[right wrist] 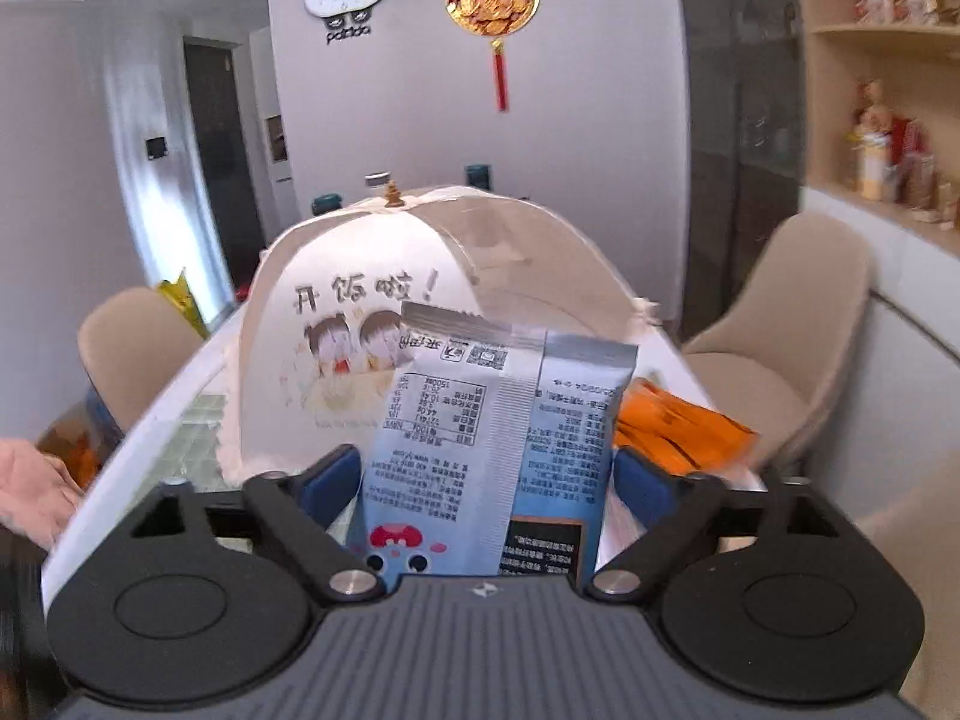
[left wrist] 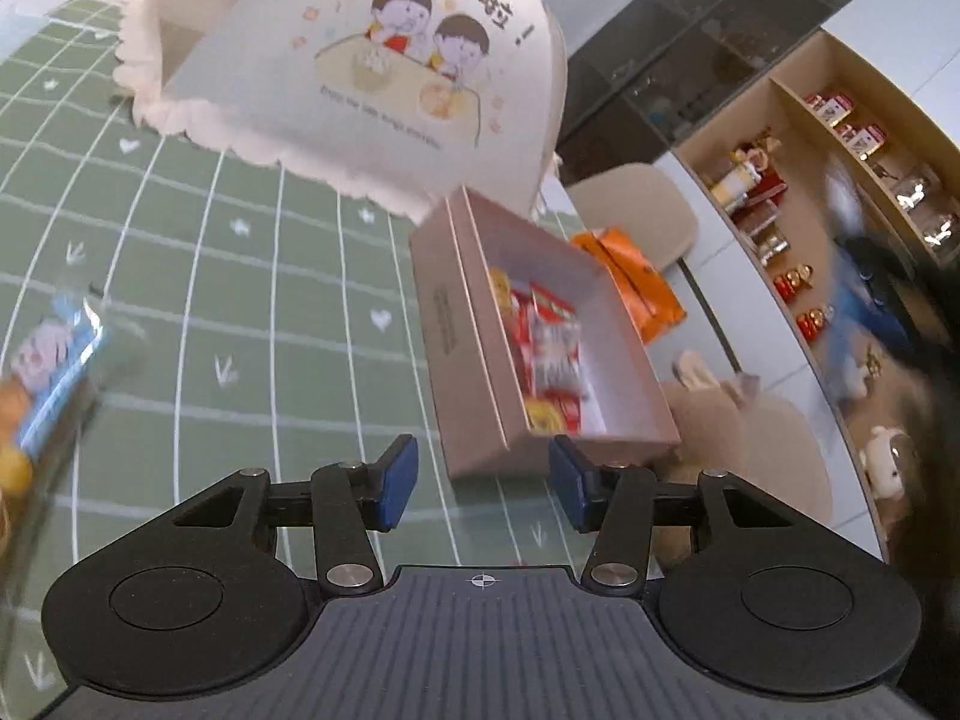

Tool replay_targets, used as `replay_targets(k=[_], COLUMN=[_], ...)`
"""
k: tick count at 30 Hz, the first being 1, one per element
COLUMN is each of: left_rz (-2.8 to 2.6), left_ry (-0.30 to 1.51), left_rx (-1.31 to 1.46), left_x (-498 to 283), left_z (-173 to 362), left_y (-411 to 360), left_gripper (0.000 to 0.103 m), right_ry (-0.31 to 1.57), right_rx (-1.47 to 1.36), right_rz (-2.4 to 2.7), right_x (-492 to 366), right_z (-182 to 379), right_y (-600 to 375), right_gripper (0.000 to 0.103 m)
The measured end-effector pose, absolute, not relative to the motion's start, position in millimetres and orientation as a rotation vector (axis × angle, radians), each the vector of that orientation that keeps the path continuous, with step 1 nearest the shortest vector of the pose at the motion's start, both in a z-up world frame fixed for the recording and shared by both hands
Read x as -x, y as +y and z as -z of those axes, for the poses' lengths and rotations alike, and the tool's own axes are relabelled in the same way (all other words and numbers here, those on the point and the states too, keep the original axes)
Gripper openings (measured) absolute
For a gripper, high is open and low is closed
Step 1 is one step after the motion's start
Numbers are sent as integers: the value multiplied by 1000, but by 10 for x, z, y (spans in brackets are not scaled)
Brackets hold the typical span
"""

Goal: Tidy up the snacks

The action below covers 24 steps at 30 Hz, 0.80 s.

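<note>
Holding a blue snack packet [right wrist: 498, 456] upright between its pads, the right claw [right wrist: 486, 480] seems ready to carry it to the pink box [left wrist: 480, 360] on the desk [left wrist: 240, 300], while the left claw [left wrist: 483, 483] waits wide and empty beside that box.

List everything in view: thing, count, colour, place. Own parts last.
pink box: one, open, on the table.
red snack packs: several, inside the box.
orange packets: count unclear, behind the box.
food cover: one, white with cartoon print, far side of the table.
tablecloth: one, green with white grid.
blue snack bag: one, between the right tool's fingers.
chairs: two, beige.
left tool: open, empty.
right tool: shut on the bag.
</note>
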State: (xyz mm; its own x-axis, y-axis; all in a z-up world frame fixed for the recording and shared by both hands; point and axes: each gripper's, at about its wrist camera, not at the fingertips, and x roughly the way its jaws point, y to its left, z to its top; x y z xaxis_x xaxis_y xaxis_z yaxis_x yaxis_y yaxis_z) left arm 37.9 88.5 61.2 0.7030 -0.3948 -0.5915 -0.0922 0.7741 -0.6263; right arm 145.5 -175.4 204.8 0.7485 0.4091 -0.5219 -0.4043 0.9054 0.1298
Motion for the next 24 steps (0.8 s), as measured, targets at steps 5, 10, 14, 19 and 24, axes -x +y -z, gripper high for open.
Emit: replay_targets(k=[5,10,14,19,24], left_rz=[114,-71,-152,-249,-243], left_ry=[788,800,813,844,926], left_rx=[575,535,545,452,381], left_x=[30,556,750,672,433], left_z=[-693,-679,-664,-614,-439], left_y=[1087,1587,1805,1853,1782], left_gripper=[53,53,53,53,53], right_ry=[754,815,819,865,914], right_rx=[-28,-89,46,199,261], right_rz=[-352,-396,-440,-532,-575], right_x=[-2035,-1767,-1303,-758,-436], right_z=[-1670,-1356,-1149,-864,-604], right_y=[-1625,-1752,-1629,-1454,-1322], right_gripper=[92,92,92,92,92])
